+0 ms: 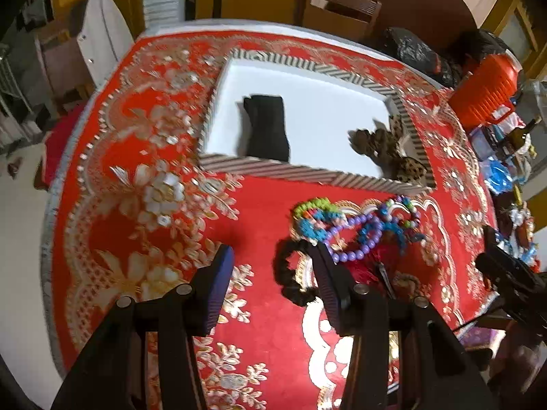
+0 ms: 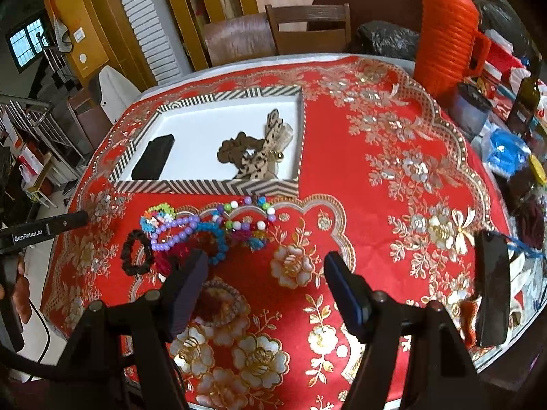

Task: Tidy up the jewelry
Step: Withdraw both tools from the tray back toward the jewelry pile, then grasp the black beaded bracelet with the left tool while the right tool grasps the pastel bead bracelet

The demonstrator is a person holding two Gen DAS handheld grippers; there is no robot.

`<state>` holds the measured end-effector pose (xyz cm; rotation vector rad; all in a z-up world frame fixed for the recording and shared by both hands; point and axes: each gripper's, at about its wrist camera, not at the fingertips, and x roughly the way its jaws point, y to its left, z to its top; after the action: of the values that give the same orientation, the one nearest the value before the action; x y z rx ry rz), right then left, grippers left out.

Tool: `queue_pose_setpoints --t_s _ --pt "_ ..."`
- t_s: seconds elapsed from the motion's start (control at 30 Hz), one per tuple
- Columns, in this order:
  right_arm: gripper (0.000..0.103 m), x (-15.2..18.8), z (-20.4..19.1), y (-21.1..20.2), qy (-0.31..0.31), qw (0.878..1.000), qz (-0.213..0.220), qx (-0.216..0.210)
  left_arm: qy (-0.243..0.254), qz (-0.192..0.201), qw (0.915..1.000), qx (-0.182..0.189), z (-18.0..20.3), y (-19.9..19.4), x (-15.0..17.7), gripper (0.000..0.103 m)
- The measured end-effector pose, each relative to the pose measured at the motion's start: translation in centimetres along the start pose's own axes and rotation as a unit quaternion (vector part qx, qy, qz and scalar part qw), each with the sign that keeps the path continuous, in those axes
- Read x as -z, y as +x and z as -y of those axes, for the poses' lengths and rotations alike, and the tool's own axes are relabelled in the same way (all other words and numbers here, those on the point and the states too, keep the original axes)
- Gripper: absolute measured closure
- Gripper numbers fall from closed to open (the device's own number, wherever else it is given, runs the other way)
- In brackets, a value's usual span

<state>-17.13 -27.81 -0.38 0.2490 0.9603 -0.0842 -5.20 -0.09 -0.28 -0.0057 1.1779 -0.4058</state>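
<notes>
A white tray with a striped rim point(image 1: 301, 171) point(image 2: 205, 187) lies on the red tablecloth. In it are a black case point(image 1: 266, 128) point(image 2: 152, 157) and brown leopard-print scrunchies point(image 1: 386, 147) point(image 2: 254, 152). In front of the tray lies a pile of colourful bead bracelets point(image 1: 359, 229) point(image 2: 208, 227), with a black scrunchie point(image 1: 290, 273) point(image 2: 136, 253) at its left. My left gripper point(image 1: 270, 263) is open and empty just above the cloth, its right finger beside the black scrunchie. My right gripper point(image 2: 266, 266) is open and empty, right of the pile.
An orange ribbed jug point(image 2: 444, 34) point(image 1: 489, 89), bottles, jars and blue plastic crowd the table's right side. A black phone-like object point(image 2: 492, 287) lies at the right edge. Wooden chairs point(image 2: 307, 30) stand behind the table. A beaded red and gold ring point(image 2: 218, 304) lies near my right gripper.
</notes>
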Motion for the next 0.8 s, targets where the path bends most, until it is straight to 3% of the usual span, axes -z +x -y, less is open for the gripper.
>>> queue_pose_setpoints --t_s 0.07,0.37,0.63,0.8 --pt "0.030 0.2 0.2 0.2 -0.002 1.000 0.000 -0.005 0.002 -0.013 0.9998 0.013 0.1 0.6 0.5 0.073" --pt "0.030 0.0 0.6 1.0 -0.010 1.000 -0.006 -0.002 0.007 -0.027 0.9996 -0.003 0.8 1.9 1.0 0.073" --pt "0.030 -1.0 0.5 2.3 -0.016 0.999 -0.011 -0.028 0.002 -0.042 0.9991 -0.005 0.6 3.0 1.1 0.073" --pt "0.038 -2.2 0.6 4.0 -0.019 0.999 -0.017 -0.030 -0.011 -0.055 0.9984 0.012 0.4 4.3 1.3 0.073"
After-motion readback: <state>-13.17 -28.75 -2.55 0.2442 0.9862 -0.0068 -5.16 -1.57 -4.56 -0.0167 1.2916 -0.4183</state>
